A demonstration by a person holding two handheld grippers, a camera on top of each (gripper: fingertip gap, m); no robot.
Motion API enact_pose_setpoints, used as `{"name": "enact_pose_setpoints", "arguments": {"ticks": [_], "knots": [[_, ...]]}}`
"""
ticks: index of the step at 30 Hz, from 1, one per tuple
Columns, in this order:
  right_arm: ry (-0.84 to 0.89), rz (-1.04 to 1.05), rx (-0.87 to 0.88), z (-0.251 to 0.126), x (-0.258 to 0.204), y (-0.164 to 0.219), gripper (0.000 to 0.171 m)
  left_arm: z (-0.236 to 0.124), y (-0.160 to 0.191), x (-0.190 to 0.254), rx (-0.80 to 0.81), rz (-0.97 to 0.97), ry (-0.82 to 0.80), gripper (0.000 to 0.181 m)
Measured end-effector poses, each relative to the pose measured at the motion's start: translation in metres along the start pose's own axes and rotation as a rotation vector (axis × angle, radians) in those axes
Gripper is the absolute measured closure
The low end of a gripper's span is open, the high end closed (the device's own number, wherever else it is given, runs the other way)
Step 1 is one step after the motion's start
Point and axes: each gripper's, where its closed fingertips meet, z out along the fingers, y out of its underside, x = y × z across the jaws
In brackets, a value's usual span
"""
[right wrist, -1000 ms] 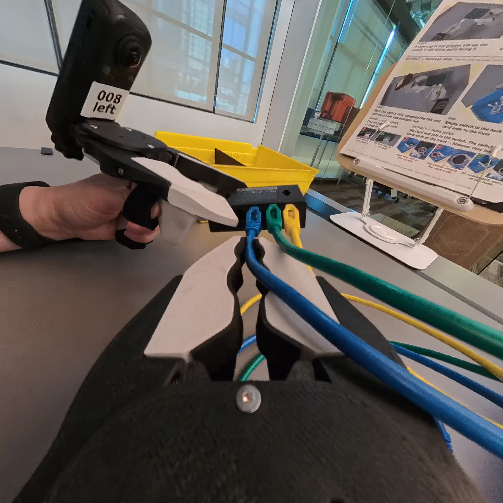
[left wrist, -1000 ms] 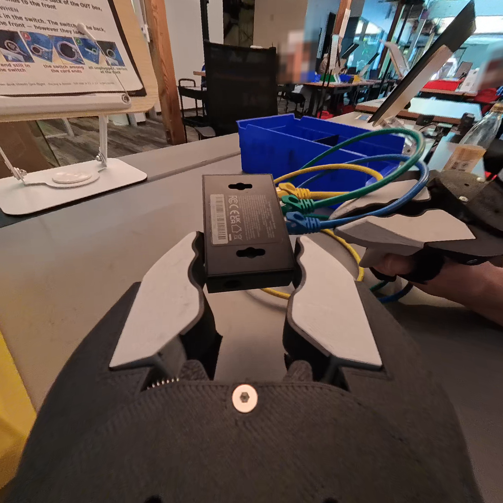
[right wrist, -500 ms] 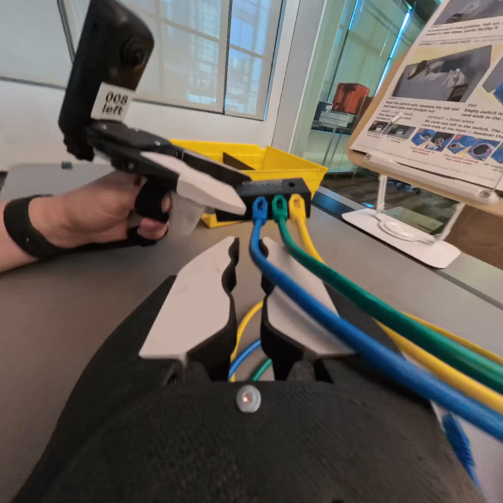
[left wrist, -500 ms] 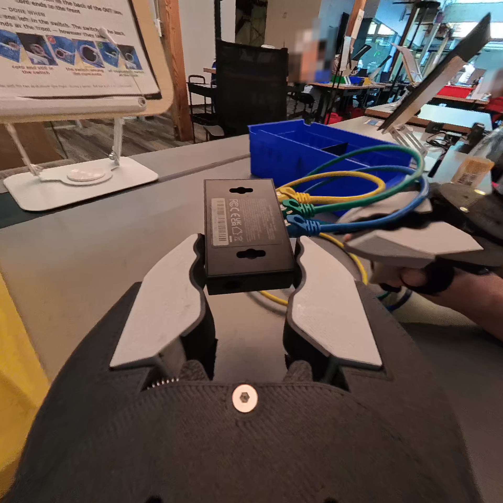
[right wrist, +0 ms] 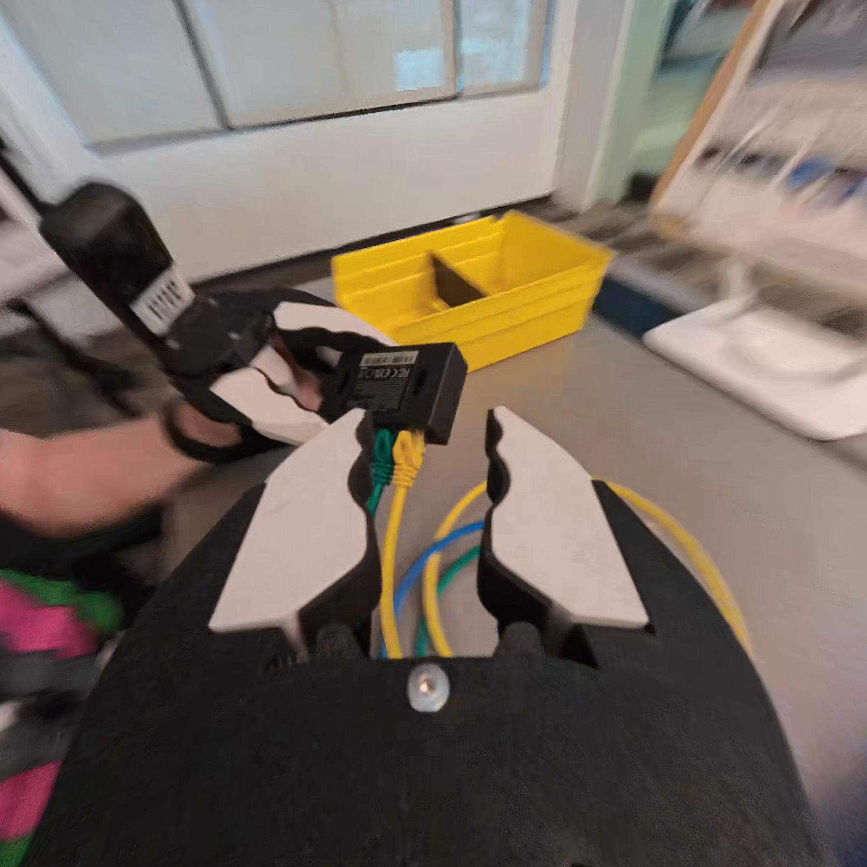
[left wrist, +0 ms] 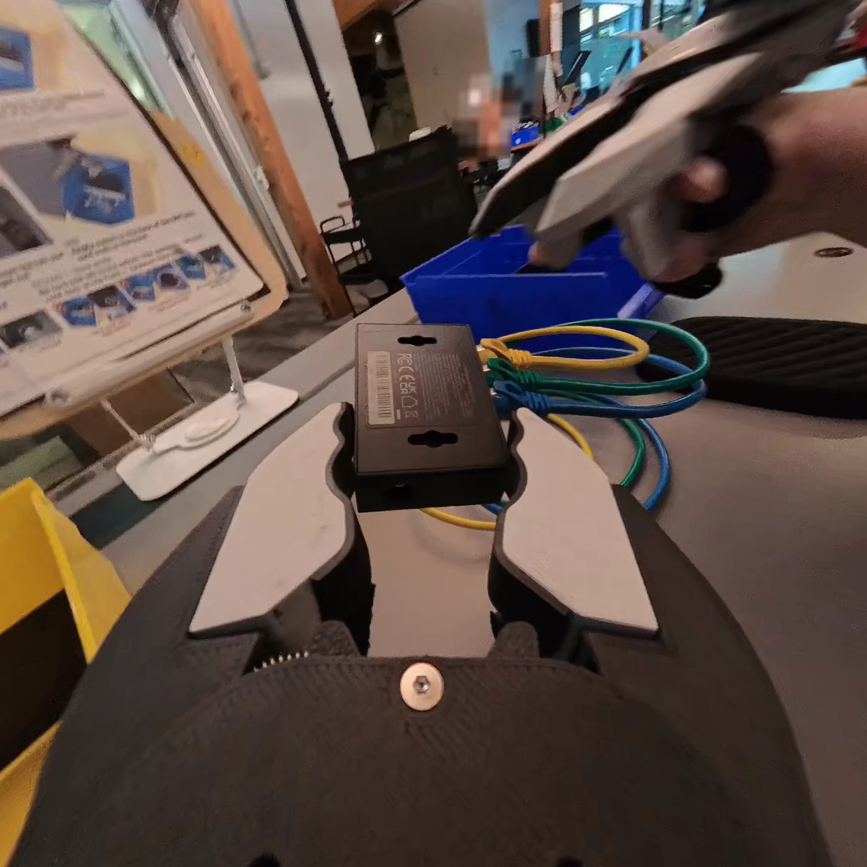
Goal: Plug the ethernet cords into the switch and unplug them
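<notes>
My left gripper (left wrist: 429, 417) is shut on the black switch (left wrist: 422, 389) and holds it above the grey table, underside up. Yellow (left wrist: 563, 359), green (left wrist: 586, 387) and blue (left wrist: 586, 410) ethernet cords are plugged into its right side and loop down onto the table. My right gripper (right wrist: 427, 417) is open and empty, just above and before the switch (right wrist: 399, 380). The green plug (right wrist: 382, 455) and yellow plug (right wrist: 406, 457) show between its fingers. The blue plug is hidden behind its left finger. In the left wrist view the right gripper (left wrist: 610, 155) hangs high at the upper right.
A blue bin (left wrist: 492, 286) stands behind the switch. A yellow divided bin (right wrist: 469, 300) sits on the left gripper's side of the table. An instruction board on a white stand (left wrist: 211, 422) is at the table's edge. A black ribbed pad (left wrist: 774, 361) lies at the right.
My right gripper has let go of the blue cord, opened wide, and lifted up and back from the switch. My left gripper has swung left with the switch still in it.
</notes>
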Motion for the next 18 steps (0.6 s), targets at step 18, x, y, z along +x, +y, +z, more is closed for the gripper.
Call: {"name": "enact_pose_setpoints", "arguments": {"ticks": [18], "knots": [[-0.624, 0.449, -0.208, 0.021, -0.018, -0.056, 0.141, -0.039, -0.085, -0.037, 0.417, -0.24, 0.071, 0.106]]}}
